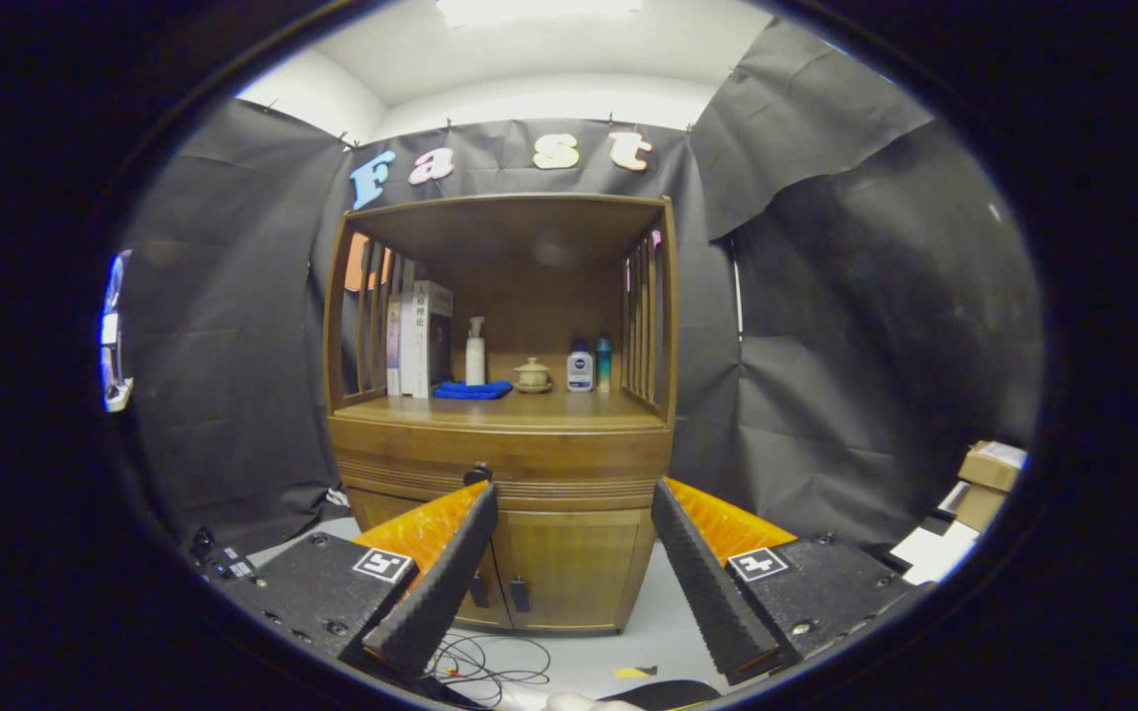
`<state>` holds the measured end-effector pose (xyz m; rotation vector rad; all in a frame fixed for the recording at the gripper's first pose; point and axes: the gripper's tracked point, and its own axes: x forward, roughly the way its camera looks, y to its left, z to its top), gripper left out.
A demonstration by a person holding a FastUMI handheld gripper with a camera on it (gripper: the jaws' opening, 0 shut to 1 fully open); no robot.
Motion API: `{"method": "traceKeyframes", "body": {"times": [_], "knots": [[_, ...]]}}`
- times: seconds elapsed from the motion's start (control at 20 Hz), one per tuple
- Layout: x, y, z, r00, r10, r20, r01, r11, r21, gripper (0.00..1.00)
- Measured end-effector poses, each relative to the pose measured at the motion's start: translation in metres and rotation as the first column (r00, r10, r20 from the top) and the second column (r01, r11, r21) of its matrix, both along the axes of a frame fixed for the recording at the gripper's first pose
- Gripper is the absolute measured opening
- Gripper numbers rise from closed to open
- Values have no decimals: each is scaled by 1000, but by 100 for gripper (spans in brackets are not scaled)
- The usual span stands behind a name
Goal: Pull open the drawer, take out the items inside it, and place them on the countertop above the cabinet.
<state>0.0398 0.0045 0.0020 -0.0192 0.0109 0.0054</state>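
Note:
A brown wooden cabinet stands ahead against the booth wall. Its drawer is shut, with a small dark knob just above my left fingertip. The countertop above the drawer sits inside an open shelf with slatted sides. My gripper is open, fingers spread wide, with nothing between them. It hangs some way short of the cabinet, fingertips level with the drawer front. The drawer's contents are hidden.
On the countertop stand several books, a white pump bottle, a blue cloth, a small lidded pot and two small bottles. Two lower doors are shut. Cardboard boxes lie right; cables on the floor.

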Motion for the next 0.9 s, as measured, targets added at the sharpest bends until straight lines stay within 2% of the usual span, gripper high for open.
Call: {"method": "traceKeyframes", "body": {"times": [0.4,0.6,0.9], "knots": [[87,44,6,999,51,20,-51,999,11,100],[135,69,-15,997,78,-21,-77,997,22,100],[197,90,-47,996,60,-73,-59,998,18,100]]}}
